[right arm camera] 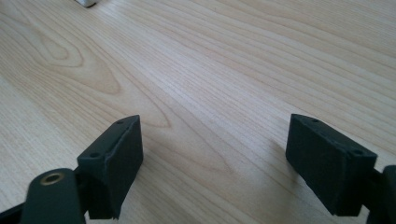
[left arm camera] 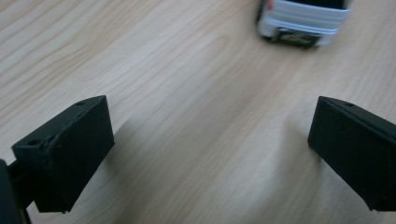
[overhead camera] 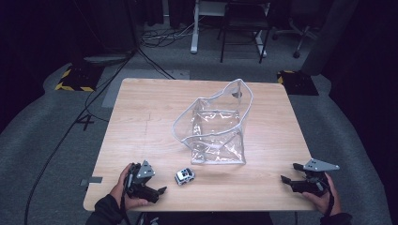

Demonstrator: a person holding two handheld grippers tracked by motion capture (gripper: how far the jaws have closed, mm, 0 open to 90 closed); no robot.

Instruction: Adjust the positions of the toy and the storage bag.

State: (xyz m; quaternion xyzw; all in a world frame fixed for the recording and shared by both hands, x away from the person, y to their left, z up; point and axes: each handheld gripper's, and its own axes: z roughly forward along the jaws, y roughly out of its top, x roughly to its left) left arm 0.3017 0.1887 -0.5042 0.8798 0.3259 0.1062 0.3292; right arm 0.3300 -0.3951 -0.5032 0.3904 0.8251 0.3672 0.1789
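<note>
— How was the toy car (overhead camera: 185,176) placed on the desk (overhead camera: 141,126) at that moment?

— It was seen near the front edge, left of centre, just to the right of the left gripper (overhead camera: 158,192) and apart from it. In the left gripper view the car (left arm camera: 303,21) lay ahead of the jaws and to their right, with only bare wood between them. Its long axis was judged to run roughly left to right, slightly slanted, with one end turned towards that gripper.

— Which gripper was nearer?

— The left one, plainly. The right gripper (overhead camera: 290,173) was held at the near right corner, well apart from the car. In the right gripper view only a pale corner of the car (right arm camera: 86,2) was caught at the far left.

— And how were the jaws standing?

— Both grippers were released: each pair of jaws was spread wide, and nothing was held between them.

— What of materials?

— The car was small, boxy and white, with dark windows and hard, glossy plastic sides. The desk was of light wood with a marked grain. A clear plastic bag (overhead camera: 216,126) with a pale piped rim stood crumpled and open behind the car, towards the middle of the desk.

— What would the coming move turn on?

— A short reach to the right by the left gripper was judged to be needed, with the jaws set across the car's narrow width.
</note>
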